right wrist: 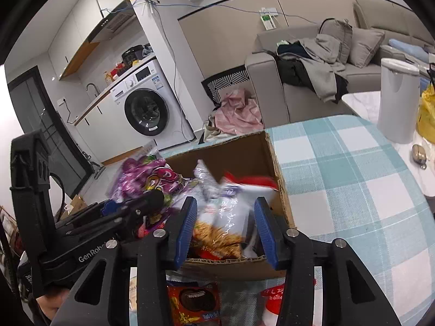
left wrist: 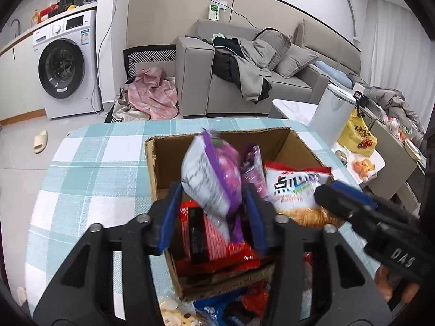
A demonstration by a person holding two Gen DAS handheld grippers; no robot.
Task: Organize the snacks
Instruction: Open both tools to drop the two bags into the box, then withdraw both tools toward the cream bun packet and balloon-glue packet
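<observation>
A cardboard box (left wrist: 160,163) stands on the checked tablecloth and holds several snack packs. My left gripper (left wrist: 212,214) is open above the box; a blurred purple and white snack bag (left wrist: 214,179) hangs between its blue pads, not clamped. A red pack (left wrist: 217,247) lies beneath it. My right gripper (right wrist: 224,226) is open over the box's (right wrist: 280,187) near edge, with a white and red biscuit bag (right wrist: 231,212) between its pads, seen also in the left wrist view (left wrist: 296,190). The purple bag (right wrist: 146,176) shows at left.
More snack packs lie on the table in front of the box (right wrist: 193,301). A white bin (right wrist: 398,97) and a yellow bag (left wrist: 359,135) stand to the right. A grey sofa (left wrist: 244,76) and a washing machine (left wrist: 65,65) are behind.
</observation>
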